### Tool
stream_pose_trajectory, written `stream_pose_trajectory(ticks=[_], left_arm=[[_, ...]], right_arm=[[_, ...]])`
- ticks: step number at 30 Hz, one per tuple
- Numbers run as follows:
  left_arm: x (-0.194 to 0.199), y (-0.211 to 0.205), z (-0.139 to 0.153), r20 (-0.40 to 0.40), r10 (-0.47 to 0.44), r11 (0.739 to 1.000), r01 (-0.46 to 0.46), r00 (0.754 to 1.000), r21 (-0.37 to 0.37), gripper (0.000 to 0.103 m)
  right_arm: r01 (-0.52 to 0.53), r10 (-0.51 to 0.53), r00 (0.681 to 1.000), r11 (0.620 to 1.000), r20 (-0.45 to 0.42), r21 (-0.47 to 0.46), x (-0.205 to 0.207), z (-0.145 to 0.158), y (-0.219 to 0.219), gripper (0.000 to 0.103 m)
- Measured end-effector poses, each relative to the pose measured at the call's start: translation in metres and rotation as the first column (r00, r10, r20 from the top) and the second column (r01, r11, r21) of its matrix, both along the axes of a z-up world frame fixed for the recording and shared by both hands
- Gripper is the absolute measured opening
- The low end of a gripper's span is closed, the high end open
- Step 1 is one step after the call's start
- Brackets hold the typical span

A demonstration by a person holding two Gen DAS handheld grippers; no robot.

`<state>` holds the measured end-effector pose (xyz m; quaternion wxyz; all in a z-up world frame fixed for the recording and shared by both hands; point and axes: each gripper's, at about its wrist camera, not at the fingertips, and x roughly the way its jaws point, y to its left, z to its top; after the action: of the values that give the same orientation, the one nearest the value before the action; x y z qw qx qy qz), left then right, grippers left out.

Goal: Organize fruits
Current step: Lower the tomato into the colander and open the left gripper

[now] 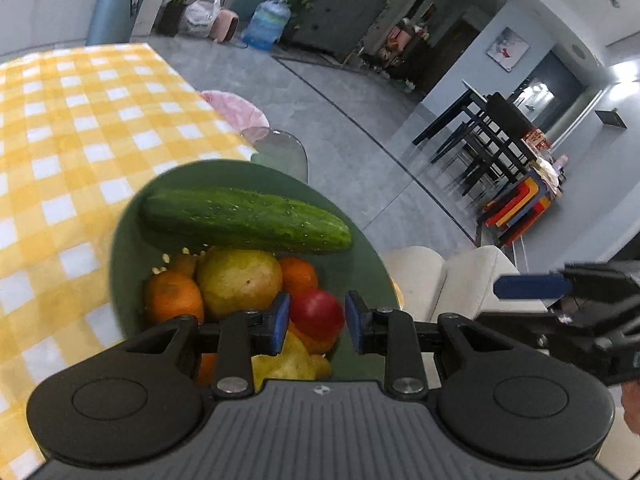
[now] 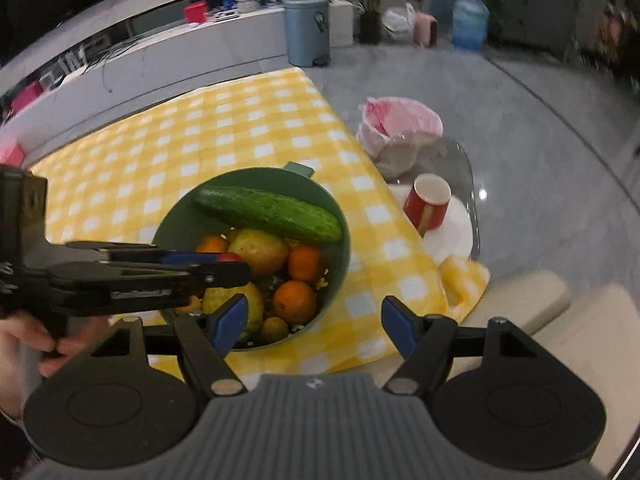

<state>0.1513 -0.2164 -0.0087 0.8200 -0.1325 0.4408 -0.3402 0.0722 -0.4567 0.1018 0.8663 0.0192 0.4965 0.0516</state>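
A green bowl [image 1: 128, 216] [image 2: 176, 216] stands on the yellow checked cloth [image 1: 72, 128] [image 2: 168, 136] near the table's right edge. Across its top lies a cucumber [image 1: 246, 220] [image 2: 268, 214], with oranges [image 1: 174, 300] [image 2: 295, 302] and a yellow-green fruit [image 1: 238, 280] [image 2: 260, 252] below. My left gripper [image 1: 317, 322] [image 2: 236, 264] hangs over the bowl, shut on a small red fruit [image 1: 316, 312] [image 2: 230, 257]. The right gripper [image 2: 314, 320] is open and empty above the bowl's near right rim; one of its fingers [image 1: 532, 286] shows in the left wrist view.
A red paper cup [image 2: 426, 202] lies on a white plate [image 2: 452, 232] on the glass table end. A pink bag [image 2: 400, 120] sits behind it. A beige sofa [image 2: 560, 320] is below right. A hand [image 2: 40, 344] grips the left tool.
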Motion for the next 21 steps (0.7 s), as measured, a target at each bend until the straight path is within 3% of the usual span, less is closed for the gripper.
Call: stream_pose_trajectory(ticks=[1, 3, 4, 5, 11, 14, 18, 21], left_arm=[[0.001, -0.002, -0.001, -0.008, 0.0, 1.0, 0.0, 1.0, -0.004, 0.033], [0.002, -0.004, -0.001, -0.011, 0.017, 1.0, -0.017, 1.0, 0.003, 0.05], [0.0, -0.004, 0.0, -0.001, 0.029, 1.0, -0.029, 1.0, 0.009, 0.064], [-0.002, -0.003, 0.002, 0.012, 0.044, 0.999, -0.045, 0.999, 0.015, 0.069], [-0.028, 0.018, 0.034, 0.123, 0.092, 0.991, -0.103, 0.988, 0.088, 0.072], [-0.051, 0.035, 0.059, 0.197, 0.136, 0.973, -0.168, 0.971, 0.159, 0.074], [-0.074, 0.06, 0.082, 0.238, 0.184, 0.935, -0.245, 0.954, 0.258, 0.074], [-0.091, 0.082, 0.093, 0.251, 0.215, 0.913, -0.285, 0.944, 0.292, 0.074]], right_arm=[[0.006, -0.006, 1.0, 1.0, -0.008, 0.004, 0.001, 0.0, -0.002, 0.071], [0.014, -0.014, 1.0, 1.0, -0.012, 0.009, 0.0, 0.001, -0.004, 0.071], [0.014, -0.014, 1.0, 1.0, -0.009, 0.016, 0.0, 0.002, -0.004, 0.071], [0.013, -0.013, 1.0, 1.0, -0.003, 0.024, -0.002, 0.005, -0.002, 0.071], [-0.011, 0.009, 0.999, 0.999, 0.054, 0.033, -0.005, 0.024, 0.013, 0.071], [0.018, -0.022, 0.999, 0.997, 0.046, 0.076, -0.005, 0.026, 0.023, 0.071], [0.06, -0.054, 0.996, 0.995, -0.068, 0.082, -0.009, 0.0, 0.051, 0.071], [0.107, -0.092, 0.981, 0.991, -0.173, 0.082, -0.02, -0.025, 0.07, 0.07]])
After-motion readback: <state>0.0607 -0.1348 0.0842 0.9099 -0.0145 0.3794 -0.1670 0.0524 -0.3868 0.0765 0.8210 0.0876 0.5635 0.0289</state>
